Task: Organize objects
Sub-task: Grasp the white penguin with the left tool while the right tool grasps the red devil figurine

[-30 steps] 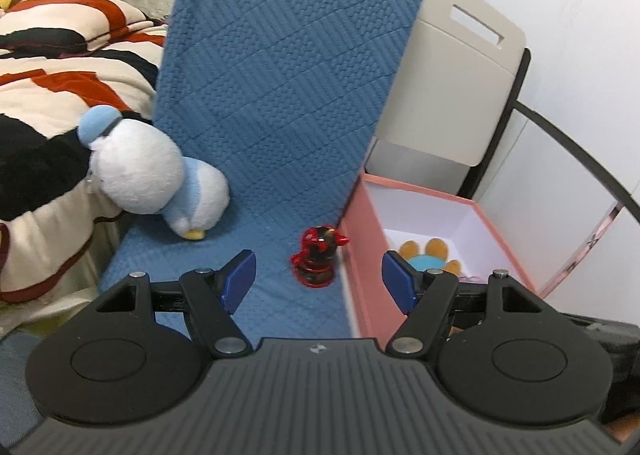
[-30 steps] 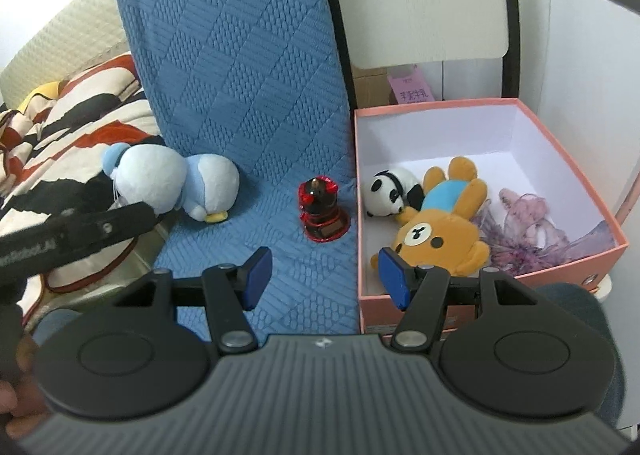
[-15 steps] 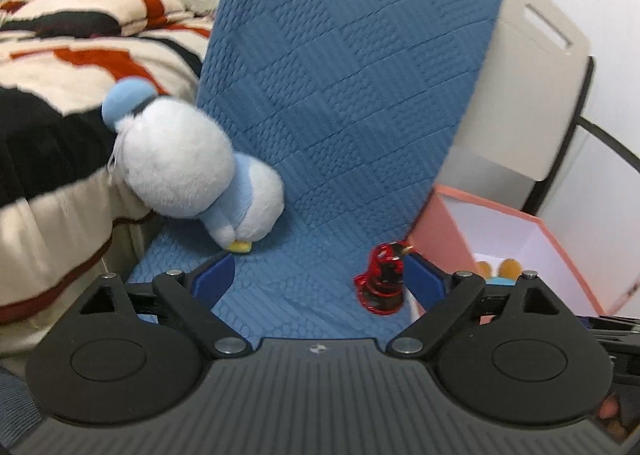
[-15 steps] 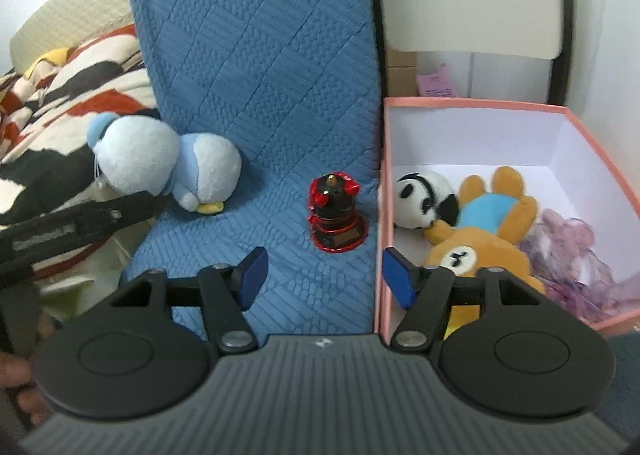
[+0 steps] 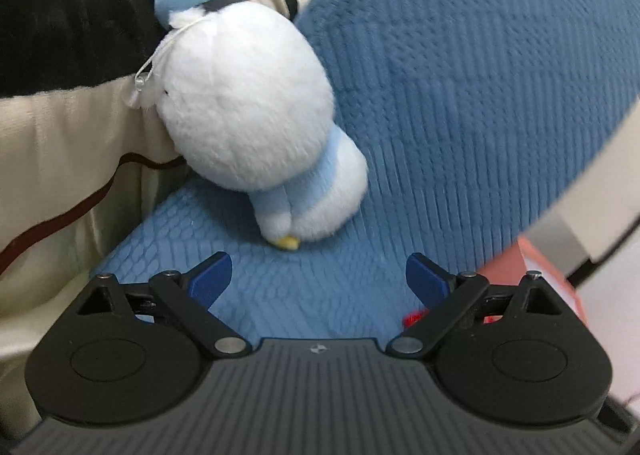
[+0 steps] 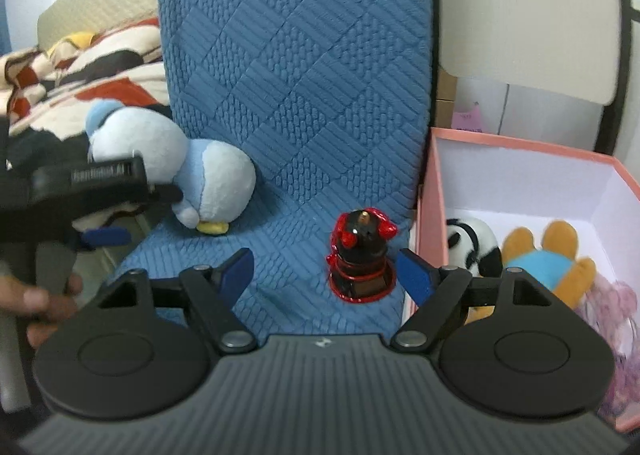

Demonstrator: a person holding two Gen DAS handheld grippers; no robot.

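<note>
A blue quilted seat (image 6: 280,135) carries one penguin plush (image 5: 248,111) and one red-black figurine (image 6: 360,255). The pink box (image 6: 428,215) holds three toys. Both grippers, left (image 5: 318,275) and right (image 6: 324,267), hover with jaws wide, empty.

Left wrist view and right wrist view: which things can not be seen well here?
- Red figurine: left wrist view, nearly all hidden behind the left tongs.
- Pink box: same view, blurred, cut by the right edge.
- Penguin plush: right wrist view, partly covered by the blurred left tongs.
- Purple fabric: blurred, at the right edge.
</note>
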